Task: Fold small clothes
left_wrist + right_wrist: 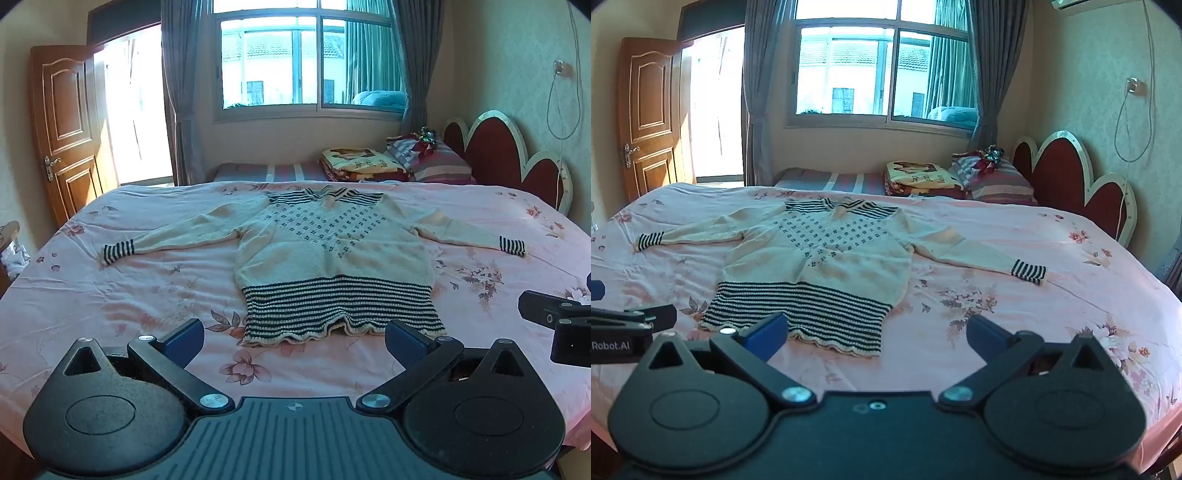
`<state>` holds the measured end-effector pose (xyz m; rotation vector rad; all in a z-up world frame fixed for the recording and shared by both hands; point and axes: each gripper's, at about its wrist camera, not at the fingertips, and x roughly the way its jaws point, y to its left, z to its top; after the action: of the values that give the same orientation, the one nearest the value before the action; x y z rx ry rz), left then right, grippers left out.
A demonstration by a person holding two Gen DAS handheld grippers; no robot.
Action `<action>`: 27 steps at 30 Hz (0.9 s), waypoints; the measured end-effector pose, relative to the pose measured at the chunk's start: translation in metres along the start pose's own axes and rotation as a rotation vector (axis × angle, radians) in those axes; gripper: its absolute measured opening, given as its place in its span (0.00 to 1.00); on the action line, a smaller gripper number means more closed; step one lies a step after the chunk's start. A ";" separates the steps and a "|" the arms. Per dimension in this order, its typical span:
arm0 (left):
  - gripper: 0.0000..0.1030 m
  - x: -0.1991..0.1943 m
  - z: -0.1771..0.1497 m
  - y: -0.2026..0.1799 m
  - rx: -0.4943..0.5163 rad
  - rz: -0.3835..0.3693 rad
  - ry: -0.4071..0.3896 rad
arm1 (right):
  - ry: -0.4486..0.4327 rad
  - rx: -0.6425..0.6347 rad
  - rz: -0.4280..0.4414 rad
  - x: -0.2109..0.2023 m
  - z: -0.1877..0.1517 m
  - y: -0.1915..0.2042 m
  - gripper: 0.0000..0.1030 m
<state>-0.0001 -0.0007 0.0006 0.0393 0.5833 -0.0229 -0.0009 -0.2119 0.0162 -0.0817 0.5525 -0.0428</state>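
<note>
Now, spread flat and face up on the pink floral bedsheet: a cream knitted sweater, both sleeves stretched out to the sides, collar toward the far edge of the bed, striped hem toward the near edge. Left cuff striped dark and cream, lying well out toward the left edge; right cuff likewise out toward the right edge. Small dark flower motifs across the chest, dark stripes at the shoulders.

Left gripper held just short of the hem, above the near edge, blue pads wide apart, nothing between them, not touching the knit. Right gripper likewise spread wide and empty, poised over the near edge at the hem's right corner, blue pads clear of the cloth. Each tool visible at the margin of the other's view: right one at the right side of the left camera, left one at the left side of the right camera.

Beyond the far edge: a second, striped mattress, a folded blanket, a striped pillow, a red scalloped headboard at the right. Further back, a window with grey curtains, and a brown wooden door standing open at the left.
</note>
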 end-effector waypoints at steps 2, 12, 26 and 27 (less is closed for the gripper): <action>1.00 0.000 0.001 0.000 0.002 -0.008 -0.002 | -0.009 0.006 0.007 0.000 -0.001 -0.001 0.99; 1.00 -0.010 -0.003 0.000 -0.012 -0.002 -0.006 | 0.006 0.002 0.001 0.002 -0.003 0.000 0.99; 1.00 -0.005 0.000 -0.015 -0.003 -0.007 -0.003 | 0.017 0.034 -0.006 0.000 -0.008 -0.015 0.99; 1.00 -0.006 0.000 -0.015 -0.001 -0.007 -0.003 | 0.017 0.035 -0.005 0.000 -0.008 -0.015 0.99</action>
<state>-0.0053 -0.0159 0.0031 0.0363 0.5799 -0.0289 -0.0050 -0.2276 0.0107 -0.0489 0.5687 -0.0585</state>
